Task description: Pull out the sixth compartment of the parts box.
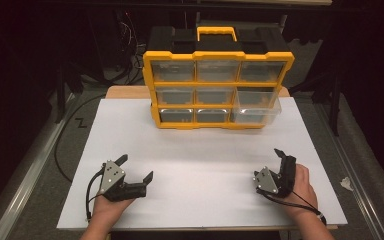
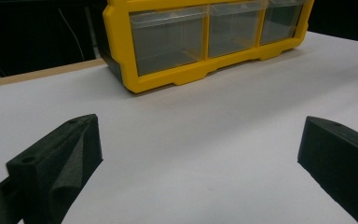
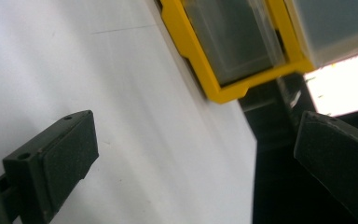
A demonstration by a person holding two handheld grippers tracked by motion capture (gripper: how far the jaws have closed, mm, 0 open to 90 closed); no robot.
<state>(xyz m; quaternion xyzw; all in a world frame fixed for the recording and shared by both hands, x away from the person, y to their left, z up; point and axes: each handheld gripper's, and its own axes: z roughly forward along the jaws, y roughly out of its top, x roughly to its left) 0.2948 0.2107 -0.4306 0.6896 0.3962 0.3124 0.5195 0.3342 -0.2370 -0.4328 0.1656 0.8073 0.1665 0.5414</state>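
Both tongs, left tongs (image 1: 136,167) and right tongs (image 1: 267,162), are resting open and empty on the desk (image 1: 195,150); we are facing the organizer (image 1: 219,90) standing well ahead, centred at the far edge, its long side crosswise. Our right is sitting nearer the protruding clear drawer (image 1: 257,106) in its yellow-framed front.
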